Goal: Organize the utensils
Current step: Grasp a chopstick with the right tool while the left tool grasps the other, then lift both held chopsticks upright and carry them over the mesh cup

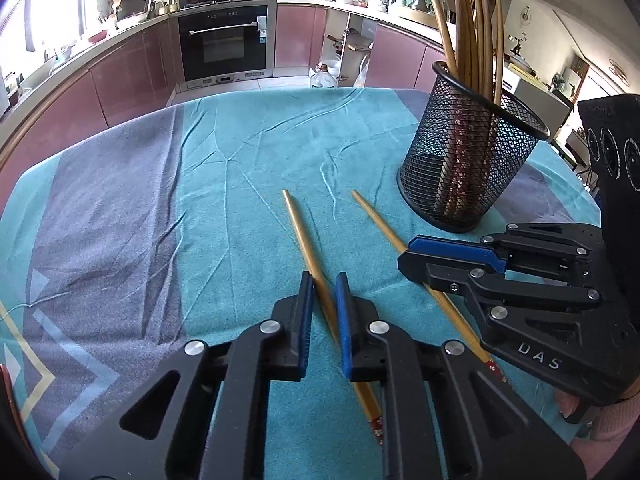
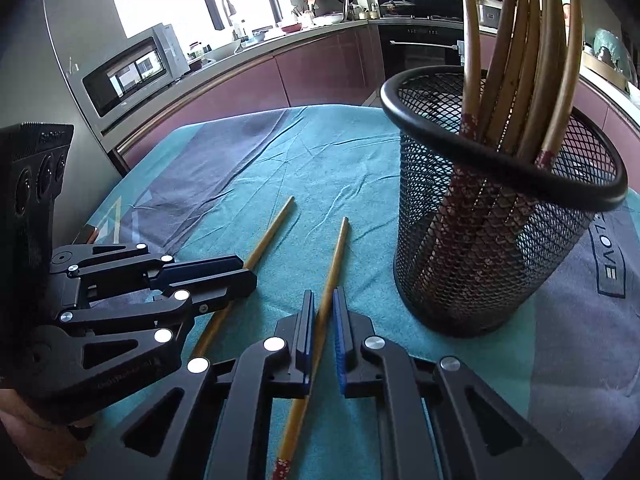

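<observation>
**Two grippers, one chopstick each, beside the mesh holder**

Nearest the lens in each wrist view, a gripper's blue pads bracket a single loose chopstick. The left gripper [image 1: 324, 280] is clenched on the left chopstick [image 1: 306, 240], which lies on the teal cloth [image 1: 240, 152] farther from the mesh holder [image 1: 468, 152] than its twin. The right gripper [image 2: 323, 296] is pinched on the right chopstick [image 2: 334, 264], the one nearer the holder. Each grip sits around mid-shaft, with the patterned red end trailing back toward the person, probably so that each stick stays balanced when lifted and can be tipped upright.

Both sticks point their thin tips away and lie on the cloth just short of the holder's base, not touching it. Taking one per gripper likely lets both be carried in a single trip.

Beyond them the holder stands upright, already filled with chopsticks [image 1: 476, 32], red ends down and tips fanning above the rim. The two loose ones appear to be all that is left outside.
</observation>
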Tool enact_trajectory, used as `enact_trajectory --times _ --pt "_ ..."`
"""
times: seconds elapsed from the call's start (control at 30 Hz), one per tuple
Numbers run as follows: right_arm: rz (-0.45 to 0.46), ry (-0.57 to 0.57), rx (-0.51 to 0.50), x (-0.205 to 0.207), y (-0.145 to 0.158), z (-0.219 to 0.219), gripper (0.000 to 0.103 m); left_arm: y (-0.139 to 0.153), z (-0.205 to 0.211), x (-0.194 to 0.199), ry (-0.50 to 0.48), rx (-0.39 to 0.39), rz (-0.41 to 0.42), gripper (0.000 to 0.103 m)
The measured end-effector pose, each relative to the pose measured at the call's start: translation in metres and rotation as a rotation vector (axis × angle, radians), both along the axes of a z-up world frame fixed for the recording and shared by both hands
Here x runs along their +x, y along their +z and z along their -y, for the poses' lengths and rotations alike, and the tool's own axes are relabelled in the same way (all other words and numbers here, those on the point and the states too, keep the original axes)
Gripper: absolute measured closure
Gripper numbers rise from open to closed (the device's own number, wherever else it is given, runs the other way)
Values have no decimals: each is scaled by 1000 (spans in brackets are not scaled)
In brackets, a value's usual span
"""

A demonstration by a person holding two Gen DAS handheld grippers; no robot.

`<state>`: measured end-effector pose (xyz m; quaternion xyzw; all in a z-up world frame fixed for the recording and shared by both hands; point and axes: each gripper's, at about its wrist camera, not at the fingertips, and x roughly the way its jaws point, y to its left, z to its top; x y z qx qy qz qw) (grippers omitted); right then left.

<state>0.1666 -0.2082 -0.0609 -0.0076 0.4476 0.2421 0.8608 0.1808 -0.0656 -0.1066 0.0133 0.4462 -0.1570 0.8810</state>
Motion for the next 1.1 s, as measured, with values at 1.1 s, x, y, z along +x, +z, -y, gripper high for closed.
enact_trajectory --times 1.1 --pt "97 7 154 -35 50 28 98 40 -9 -33 -39 -103 65 96"
